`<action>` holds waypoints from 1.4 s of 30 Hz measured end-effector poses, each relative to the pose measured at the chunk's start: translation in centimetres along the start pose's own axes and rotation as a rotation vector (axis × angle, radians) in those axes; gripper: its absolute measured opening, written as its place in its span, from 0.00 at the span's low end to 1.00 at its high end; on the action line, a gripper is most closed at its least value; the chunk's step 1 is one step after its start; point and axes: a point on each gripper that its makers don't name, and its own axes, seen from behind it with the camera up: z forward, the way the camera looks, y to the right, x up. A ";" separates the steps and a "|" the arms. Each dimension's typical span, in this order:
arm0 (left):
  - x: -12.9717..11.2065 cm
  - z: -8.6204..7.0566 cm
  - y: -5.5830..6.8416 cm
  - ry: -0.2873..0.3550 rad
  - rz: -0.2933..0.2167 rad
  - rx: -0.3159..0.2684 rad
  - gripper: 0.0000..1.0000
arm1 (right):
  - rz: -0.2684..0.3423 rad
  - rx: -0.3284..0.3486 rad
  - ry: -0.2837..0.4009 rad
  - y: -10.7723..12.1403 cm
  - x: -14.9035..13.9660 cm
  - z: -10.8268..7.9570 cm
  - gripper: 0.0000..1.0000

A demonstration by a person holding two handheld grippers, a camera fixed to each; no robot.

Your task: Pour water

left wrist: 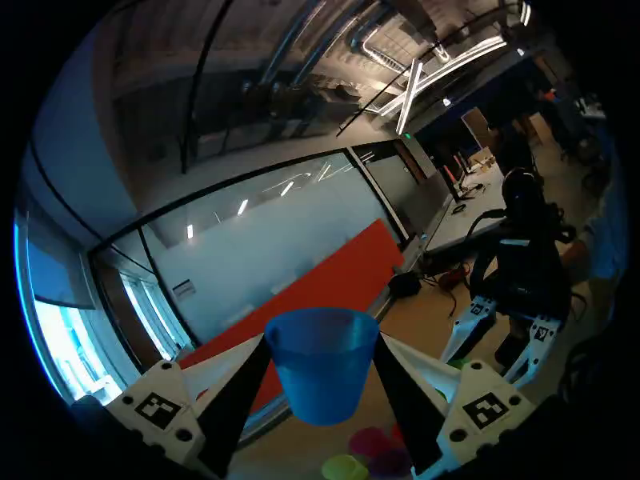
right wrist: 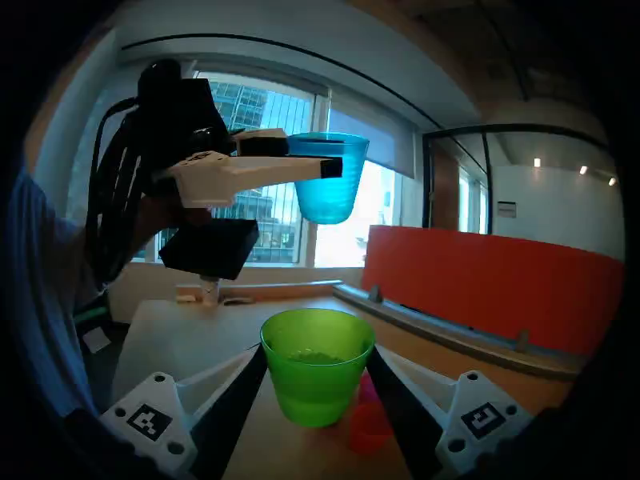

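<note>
Clamped between left tongs (left wrist: 322, 342): translucent blue plastic cup (left wrist: 322, 372), upright, raised high. Clamped between right tongs (right wrist: 318, 354): translucent green plastic cup (right wrist: 318, 376), lower, above pale tabletop (right wrist: 184, 336).

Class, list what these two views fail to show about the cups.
Water level in the blue cup: left gripper view, tinted wall hides it.
Contents of the green cup: right gripper view, murky through its wall.
Number of small cups: left gripper view, cut by the edge.

No text or number is legible. A notice (left wrist: 183, 289) on the glass wall (left wrist: 264, 240) is too small to read.
</note>
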 end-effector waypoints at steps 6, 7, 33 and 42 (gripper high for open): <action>0.0 -0.4 -0.4 0.008 -0.119 -0.002 0.86 | 0.001 -0.003 0.003 0.0 0.1 -0.2 0.89; -0.1 -0.5 -0.6 0.009 -0.141 -0.001 0.86 | 0.002 -0.004 0.003 0.0 0.1 -0.2 0.89; -3.2 -0.6 -2.4 -0.005 -0.441 0.000 0.87 | 0.008 -0.013 0.000 0.0 0.6 0.1 0.89; -5.9 -1.6 -1.9 -0.038 -0.448 0.009 0.87 | 0.007 -0.030 -0.021 0.9 0.2 -0.6 0.89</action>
